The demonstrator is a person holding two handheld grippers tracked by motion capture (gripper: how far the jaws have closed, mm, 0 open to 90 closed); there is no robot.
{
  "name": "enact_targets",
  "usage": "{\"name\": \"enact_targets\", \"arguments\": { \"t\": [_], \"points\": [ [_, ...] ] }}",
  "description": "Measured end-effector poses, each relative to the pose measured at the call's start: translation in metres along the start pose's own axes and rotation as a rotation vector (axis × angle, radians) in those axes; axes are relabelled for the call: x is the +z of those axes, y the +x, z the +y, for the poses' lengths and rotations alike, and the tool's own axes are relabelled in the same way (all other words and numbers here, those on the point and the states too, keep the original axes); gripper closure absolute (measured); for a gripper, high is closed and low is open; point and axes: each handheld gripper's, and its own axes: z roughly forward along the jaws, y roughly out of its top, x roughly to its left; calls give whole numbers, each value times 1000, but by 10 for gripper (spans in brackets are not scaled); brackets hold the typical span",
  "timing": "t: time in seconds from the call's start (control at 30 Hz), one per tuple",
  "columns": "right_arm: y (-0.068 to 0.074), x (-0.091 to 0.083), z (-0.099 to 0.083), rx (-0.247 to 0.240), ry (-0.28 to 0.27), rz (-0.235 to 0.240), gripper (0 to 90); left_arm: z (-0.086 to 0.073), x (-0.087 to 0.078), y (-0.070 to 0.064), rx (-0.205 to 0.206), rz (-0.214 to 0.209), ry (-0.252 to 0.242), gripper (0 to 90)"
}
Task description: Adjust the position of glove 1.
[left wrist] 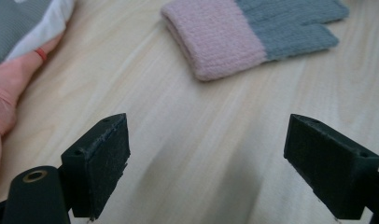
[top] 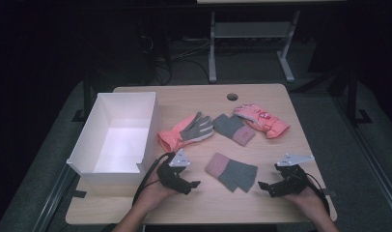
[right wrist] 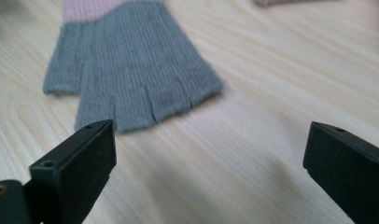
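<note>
fingers (left wrist: 99, 163) of the left gripper (top: 180, 176) stood wide and empty, as did those of the right gripper (top: 277, 186). between them on the worktop (top: 276, 104) lay the near knit glove (top: 231, 171), pink cuff toward the left gripper, grey finger ends toward the right, long axis slanting across. both grippers sat about equally near. no brand or writing was readable.

coral glove (left wrist: 10, 88) and knit glove's fingertips (left wrist: 337, 9) cut off by edges.
</note>
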Motion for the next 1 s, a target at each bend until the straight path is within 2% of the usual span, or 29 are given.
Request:
{"name": "enact_targets", "arguments": {
  "t": [0.13,0.23,0.33,0.5,0.6,0.63,0.67,0.7,0.73,0.77,0.8,1.0],
  "points": [
    [0,1,-1,29,15,4,22,-2,1,0,-18,-11,19,138],
    [1,0,0,22,10,13,24,-2,0,0,-30,-14,16,142],
    [5,-5,1,16,-7,27,84,-2,-1,0,-44,-16,5,169],
    [14,-8,7,-3,-21,62,169,-2,-3,1,-44,-23,18,185],
    [21,-7,14,-10,-34,79,256,-3,-3,0,-55,-25,11,184],
    [23,-7,16,-23,-39,86,297,-3,-4,0,-57,-27,12,184],
    [28,-6,21,-30,-48,88,376,-4,-4,0,-60,-28,16,184],
    [28,-6,21,-30,-48,88,376,-4,-4,0,-60,-28,16,184],
    [33,-5,25,-41,-55,107,472,-4,-4,0,-62,-28,15,184],
    [33,-5,25,-41,-55,107,472,-4,-5,0,-59,-30,17,184],
    [35,-4,27,-53,-57,113,522,-4,-5,0,-60,-31,17,184],
    [48,7,31,-74,-19,158,807,-4,-4,-1,-60,-21,15,181]
  ]
}}
